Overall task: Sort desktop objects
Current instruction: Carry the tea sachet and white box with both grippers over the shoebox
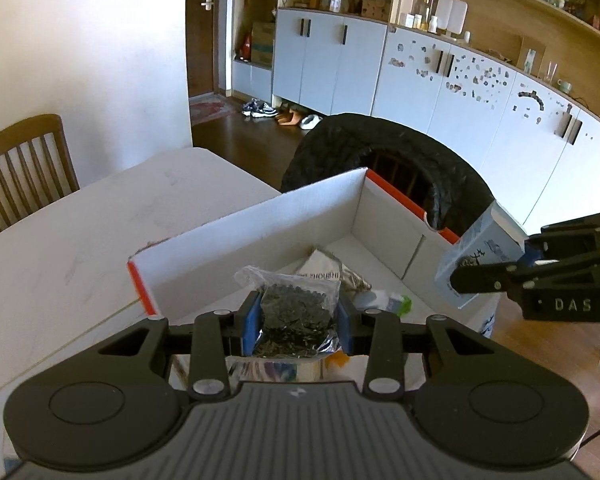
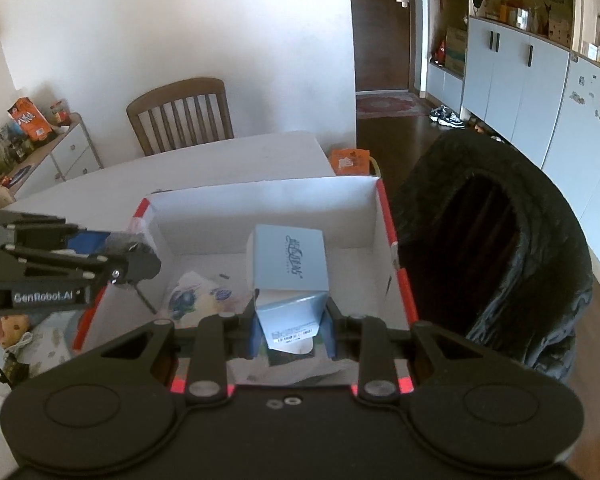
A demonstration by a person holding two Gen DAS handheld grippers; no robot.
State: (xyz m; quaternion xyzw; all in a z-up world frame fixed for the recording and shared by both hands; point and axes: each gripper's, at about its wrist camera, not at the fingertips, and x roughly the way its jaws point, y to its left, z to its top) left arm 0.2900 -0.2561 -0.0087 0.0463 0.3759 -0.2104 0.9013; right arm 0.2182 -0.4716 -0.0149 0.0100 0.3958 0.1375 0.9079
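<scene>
"DAS" on right gripper [image 1: 496,276]; "GenRobot.AI" on left gripper [image 2: 134,248]

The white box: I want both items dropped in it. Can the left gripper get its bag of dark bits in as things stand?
Probably yes. The left gripper, shut on the bag, is at the white box's open top; the right gripper with its blue carton stays aside.

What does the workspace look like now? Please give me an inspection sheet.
Surface: pale table, faint marks.
Job's things: white cardboard box with red edges, holding papers and packets; clear bag of dark bits; light blue carton.
Clutter: orange packet beyond the box.
Grippers: left claw shut on the bag; right claw shut on the carton, both over the box.
Cables: nothing seen.
Surroundings: wooden chair, black jacket, cabinets.
</scene>
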